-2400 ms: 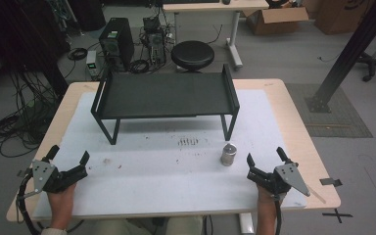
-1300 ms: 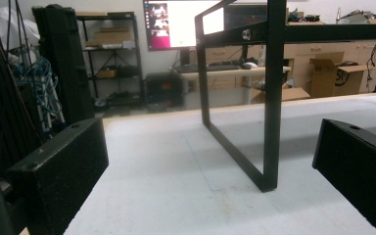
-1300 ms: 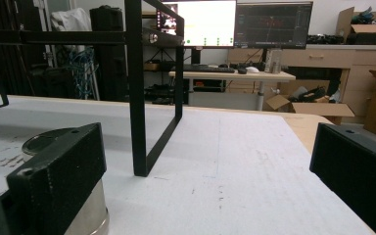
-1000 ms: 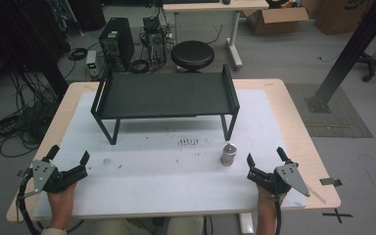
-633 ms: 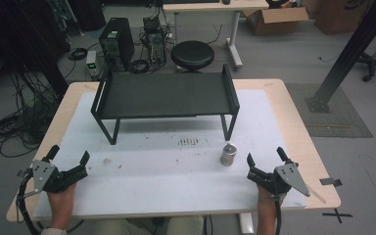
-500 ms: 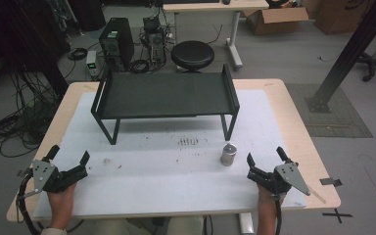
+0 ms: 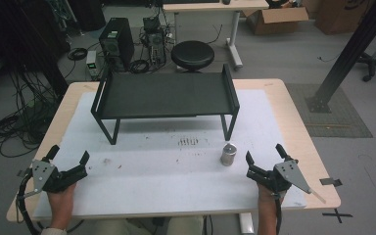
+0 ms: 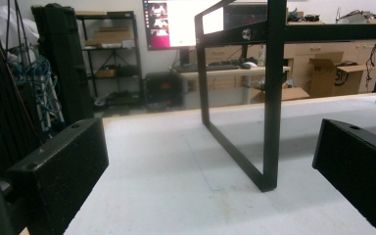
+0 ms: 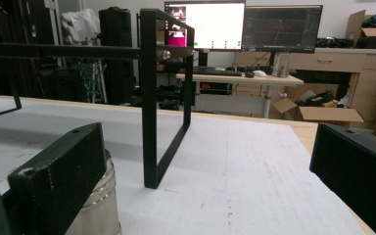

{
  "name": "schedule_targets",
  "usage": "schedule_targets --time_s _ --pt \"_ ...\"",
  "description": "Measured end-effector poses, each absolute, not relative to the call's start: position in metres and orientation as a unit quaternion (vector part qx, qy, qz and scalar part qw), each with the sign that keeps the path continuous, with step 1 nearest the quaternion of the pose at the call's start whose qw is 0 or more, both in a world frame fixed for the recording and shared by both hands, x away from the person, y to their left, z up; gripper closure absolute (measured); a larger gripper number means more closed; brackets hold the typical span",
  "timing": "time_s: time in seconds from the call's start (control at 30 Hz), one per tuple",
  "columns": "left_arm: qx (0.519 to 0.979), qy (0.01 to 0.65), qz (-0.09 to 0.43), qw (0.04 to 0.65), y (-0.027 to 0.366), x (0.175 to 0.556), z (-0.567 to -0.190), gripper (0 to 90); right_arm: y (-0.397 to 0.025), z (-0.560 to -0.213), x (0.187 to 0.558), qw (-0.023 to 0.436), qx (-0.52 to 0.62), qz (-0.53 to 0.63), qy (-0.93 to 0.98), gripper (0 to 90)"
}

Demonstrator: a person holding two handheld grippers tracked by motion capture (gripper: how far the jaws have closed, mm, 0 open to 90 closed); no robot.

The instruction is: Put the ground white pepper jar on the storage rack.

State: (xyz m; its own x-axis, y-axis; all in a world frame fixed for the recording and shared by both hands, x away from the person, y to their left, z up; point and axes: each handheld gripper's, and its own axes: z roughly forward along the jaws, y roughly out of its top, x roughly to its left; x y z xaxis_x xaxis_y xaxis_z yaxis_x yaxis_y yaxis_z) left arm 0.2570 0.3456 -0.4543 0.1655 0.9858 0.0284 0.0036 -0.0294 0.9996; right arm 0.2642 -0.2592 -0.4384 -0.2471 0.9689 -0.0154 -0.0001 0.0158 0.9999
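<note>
Metal cylinder (image 7: 228, 154) upright beside right claw (image 7: 265, 159), jaws apart.

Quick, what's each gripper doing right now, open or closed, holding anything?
Left gripper: open, holding nothing.
Right gripper: open, holding nothing; metal cylinder stands beside it.

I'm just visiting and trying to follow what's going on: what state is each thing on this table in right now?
Left gripper: open, holding nothing, low at the table's near left.
Right gripper: open, holding nothing, just right of the cylinder.
Metal cylinder: upright on the table, not gripped.
Black rack: standing on its legs, nothing on top.
</note>
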Motion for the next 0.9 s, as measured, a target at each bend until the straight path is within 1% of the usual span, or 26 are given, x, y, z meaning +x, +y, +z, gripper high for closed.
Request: schedule_targets --time_s 0.67,0.9 --pt "0.547 0.452 0.462 0.532 0.346 0.257 -0.454 0.4 -0.247 -0.429 0.263 0.42 0.41 0.559 0.586 0.0" --pt "0.548 0.452 0.462 0.531 0.346 0.257 -0.454 0.5 -0.243 -0.429 0.263 0.397 0.405 0.564 0.6 0.5"
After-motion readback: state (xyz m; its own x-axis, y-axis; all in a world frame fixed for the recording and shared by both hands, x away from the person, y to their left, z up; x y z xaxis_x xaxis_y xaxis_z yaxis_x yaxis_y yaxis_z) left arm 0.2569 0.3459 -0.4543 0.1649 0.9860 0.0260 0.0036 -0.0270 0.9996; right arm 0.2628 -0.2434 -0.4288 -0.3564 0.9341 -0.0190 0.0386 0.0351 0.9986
